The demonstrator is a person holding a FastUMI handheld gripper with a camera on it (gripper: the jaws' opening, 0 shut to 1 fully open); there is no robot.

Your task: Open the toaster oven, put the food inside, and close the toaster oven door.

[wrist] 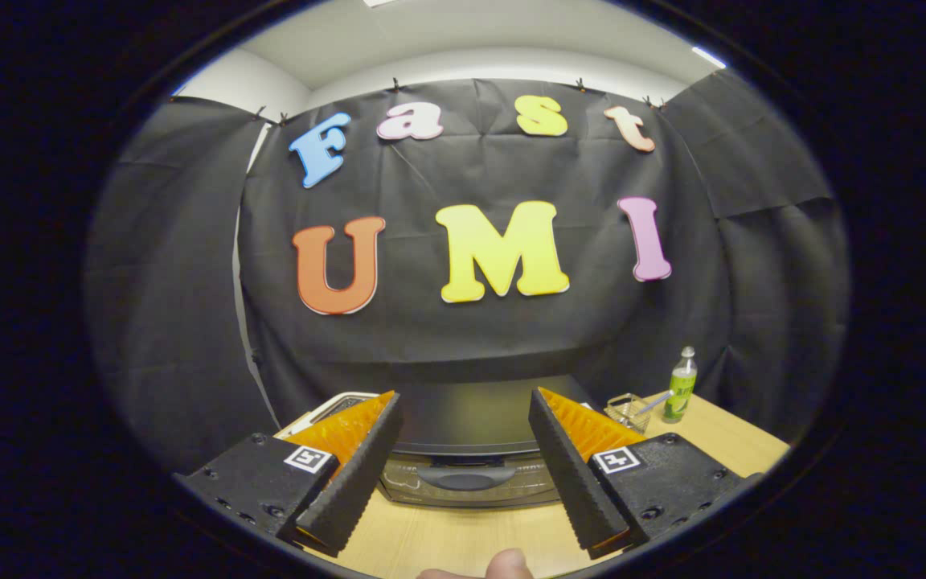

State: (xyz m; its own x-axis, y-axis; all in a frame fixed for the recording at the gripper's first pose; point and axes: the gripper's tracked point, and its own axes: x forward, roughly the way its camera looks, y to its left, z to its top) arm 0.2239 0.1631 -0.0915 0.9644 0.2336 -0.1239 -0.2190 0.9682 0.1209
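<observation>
The gripper [463,458] holds its fingers [350,474] wide apart with nothing between them but bare desk [447,539] and, a little further on, the front of the toaster oven [467,450]. A fingertip of the person's hand [507,565] shows just behind the fingers, low over the wood.

The toaster oven sits straight ahead, framed by the gap between the fingers: its dark top stretches away from them, and the front face with a curved dark handle [467,480] lies nearest. The door looks closed, so opening it appears to be the step in hand.

The oven is likely a heavy, rigid metal box that stays put under a gentle pull. The door should swing stiffly on a hinge (probably at its lower edge, though that edge is hidden). The handle is the place to take hold: close the fingers over the bar at its middle, then draw outward and down in an arc. The bar looks smooth, so a shallow pinch could slip off; the glass in the door wants no knocks either.

Beyond the right finger stand a small wire basket [626,410] and a green bottle [681,386] on the desk. Beyond the left finger a pale tray-like edge [334,404] peeks out; whether it carries the food I cannot tell.
</observation>
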